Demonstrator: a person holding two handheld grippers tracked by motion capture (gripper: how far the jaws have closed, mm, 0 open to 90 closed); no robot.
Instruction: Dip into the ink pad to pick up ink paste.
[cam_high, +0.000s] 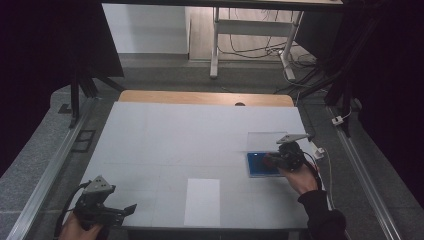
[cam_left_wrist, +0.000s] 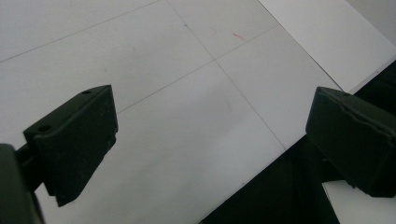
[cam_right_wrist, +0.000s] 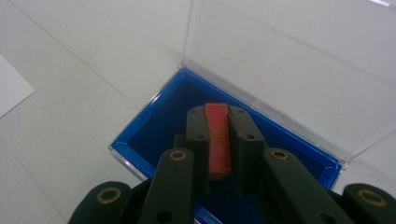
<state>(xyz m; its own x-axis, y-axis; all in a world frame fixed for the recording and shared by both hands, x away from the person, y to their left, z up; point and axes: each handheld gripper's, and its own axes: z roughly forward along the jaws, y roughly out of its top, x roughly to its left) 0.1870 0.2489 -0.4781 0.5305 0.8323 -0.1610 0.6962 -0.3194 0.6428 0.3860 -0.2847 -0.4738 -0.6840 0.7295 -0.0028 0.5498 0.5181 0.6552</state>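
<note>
Right gripper view | red block (cam_right_wrist: 218, 140) clamped in hand-held gripper (cam_right_wrist: 218, 122) | over blue case (cam_right_wrist: 154, 126)

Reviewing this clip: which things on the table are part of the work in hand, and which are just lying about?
In use:
- red block, clamped in the right gripper
- blue-lined box beneath it
- its clear lid, standing open

Lying about:
- white paper sheet near the table's front edge
- left gripper, open over bare table, holding nothing
</note>
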